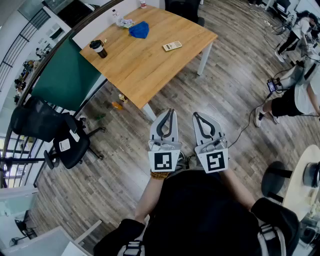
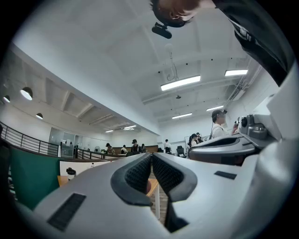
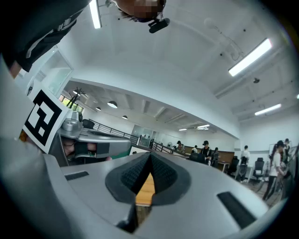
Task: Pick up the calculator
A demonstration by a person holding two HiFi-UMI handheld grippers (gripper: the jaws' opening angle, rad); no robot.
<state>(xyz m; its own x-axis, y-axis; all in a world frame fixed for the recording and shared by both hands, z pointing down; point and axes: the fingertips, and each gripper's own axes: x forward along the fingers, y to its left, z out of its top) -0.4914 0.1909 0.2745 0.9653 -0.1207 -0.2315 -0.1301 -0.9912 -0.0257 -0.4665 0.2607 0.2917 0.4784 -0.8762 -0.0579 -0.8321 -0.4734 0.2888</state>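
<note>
Calculator [image 1: 172, 46]: one only, flat on the wooden table [image 1: 145, 75], toward its right edge, far beyond both sets of jaws and roughly in line with the left pair's tips.

Left gripper [image 1: 171, 111]: jaws pressed together, nothing between the ribbed pads [image 2: 138, 173]. Right gripper [image 1: 196, 115]: jaws likewise closed tight, nothing held. Two grippers in all, side by side and close to the body, each with one marker cube at the near end, both over wood-plank floor [image 1: 225, 100] and well short of the calculator.

Table: one, set at an angle, near corner just left of the left gripper's tips in the head view. Two white legs visible, one [image 1: 149, 112] at that near corner, one [image 1: 204, 59] at the right corner.

On the tabletop besides the calculator: one dark lidded cup [image 1: 98, 48] at the left edge, one blue cloth [image 1: 139, 30] toward the far side, one small bottle [image 1: 115, 15] at the far edge. Bare wood all round the calculator, cloth the nearest thing, to its far left.

Open floor along the table's right side. One black office chair [image 1: 71, 144] on the left, one green panel [image 1: 65, 75] behind the table's left edge. People at the far right.
</note>
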